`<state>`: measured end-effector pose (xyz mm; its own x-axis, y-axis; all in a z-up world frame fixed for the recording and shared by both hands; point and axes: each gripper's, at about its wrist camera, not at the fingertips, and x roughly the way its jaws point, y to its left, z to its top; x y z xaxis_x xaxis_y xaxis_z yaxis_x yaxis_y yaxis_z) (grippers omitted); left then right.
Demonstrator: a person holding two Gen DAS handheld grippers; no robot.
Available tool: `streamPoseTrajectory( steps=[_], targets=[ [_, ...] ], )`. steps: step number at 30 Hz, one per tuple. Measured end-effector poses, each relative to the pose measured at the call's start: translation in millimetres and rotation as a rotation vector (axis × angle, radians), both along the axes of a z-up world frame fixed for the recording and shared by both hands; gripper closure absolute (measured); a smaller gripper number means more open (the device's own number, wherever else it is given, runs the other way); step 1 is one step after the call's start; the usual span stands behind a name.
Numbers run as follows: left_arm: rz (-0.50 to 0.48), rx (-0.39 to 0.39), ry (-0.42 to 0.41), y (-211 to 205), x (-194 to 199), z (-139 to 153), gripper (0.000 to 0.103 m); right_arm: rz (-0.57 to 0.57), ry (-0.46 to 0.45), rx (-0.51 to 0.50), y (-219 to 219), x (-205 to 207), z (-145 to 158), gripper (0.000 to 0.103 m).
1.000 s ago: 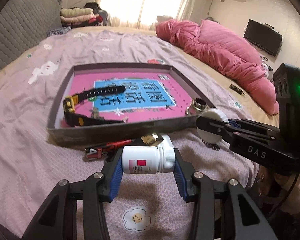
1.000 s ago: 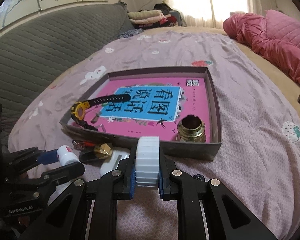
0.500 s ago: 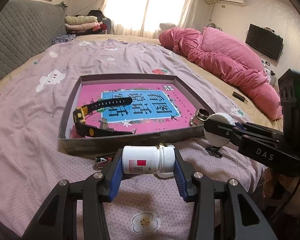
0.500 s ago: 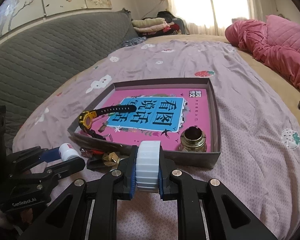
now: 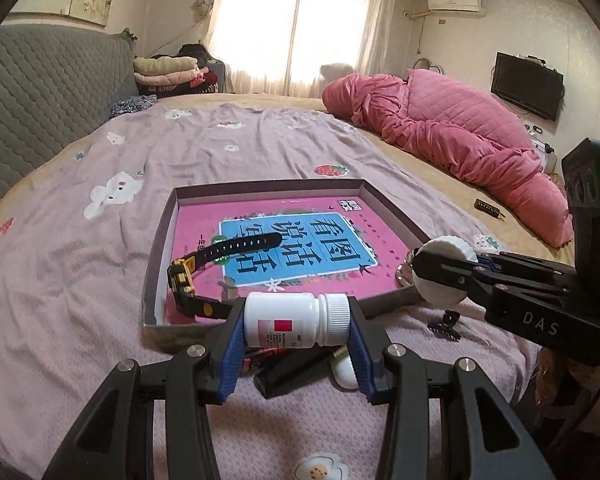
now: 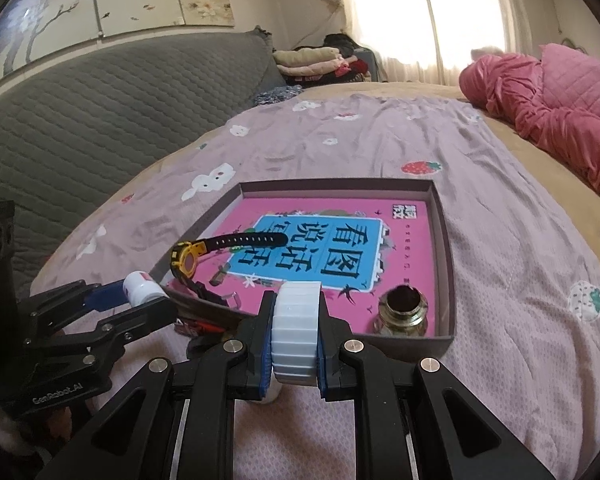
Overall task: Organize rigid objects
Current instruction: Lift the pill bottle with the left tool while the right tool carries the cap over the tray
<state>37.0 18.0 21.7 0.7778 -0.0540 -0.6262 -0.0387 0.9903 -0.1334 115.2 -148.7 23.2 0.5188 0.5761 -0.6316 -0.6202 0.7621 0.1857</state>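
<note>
Watch [image 5: 216,264] and brass fitting [image 6: 405,309] lie in the tray [image 5: 158,248] on the bed [image 5: 80,240].

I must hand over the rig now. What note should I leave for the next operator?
Left gripper: shut on the white pill bottle, held sideways above the bedsheet.
Right gripper: shut on the white ribbed cap.
Already in the box lid tray: wristwatch, brass fitting.
Left: both held items, plus the black hair clip and small items under the bottle.
</note>
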Motion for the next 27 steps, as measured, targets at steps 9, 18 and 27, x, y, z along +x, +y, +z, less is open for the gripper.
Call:
streamPoseTrajectory(
  steps=[9,18,27],
  targets=[
    [0.007,-0.006,-0.005,7.6,14.4,-2.4,0.057,0.026,-0.021,-0.003,13.5,8.0,2.9,0.086],
    [0.021,-0.015,-0.007,16.8,30.2,-4.9,0.057,0.018,-0.013,0.006,17.0,22.5,1.3,0.086],
    [0.034,-0.029,-0.008,23.9,43.9,-4.7,0.057,-0.001,-0.019,0.023,18.4,34.9,4.4,0.086]
  ],
)
